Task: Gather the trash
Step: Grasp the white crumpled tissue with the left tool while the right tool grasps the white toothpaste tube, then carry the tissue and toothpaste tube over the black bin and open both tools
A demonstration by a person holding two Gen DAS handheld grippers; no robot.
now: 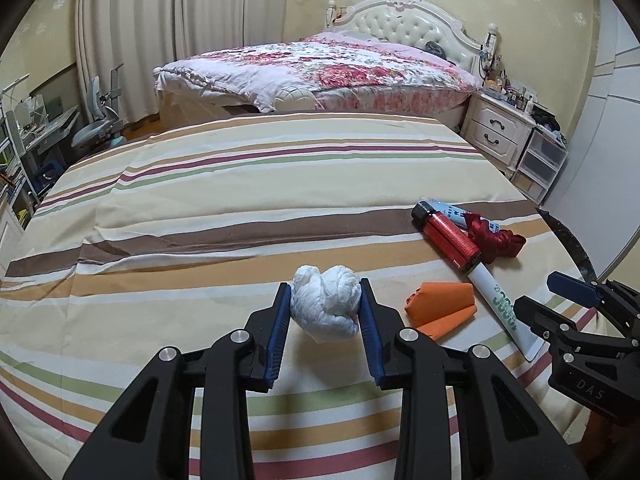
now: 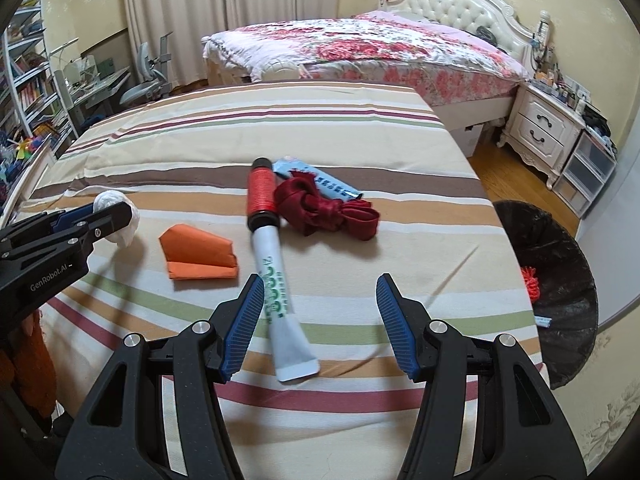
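- The left gripper [image 1: 325, 306] was clenched on the crumpled white tissue [image 1: 326, 304], lifted slightly above the striped cloth [image 1: 240, 184] near its front edge.
- The right gripper [image 2: 320, 320] hung released over the white tube [image 2: 280, 300], grasping nothing.
- The black-lined bin [image 2: 560, 280] stood just off the cloth's right edge.
- Risk: the soft tissue could probably slip from the pads on the carry across, or the arm could snag the orange paper [image 2: 198, 256] and red ribbon [image 2: 320, 208].
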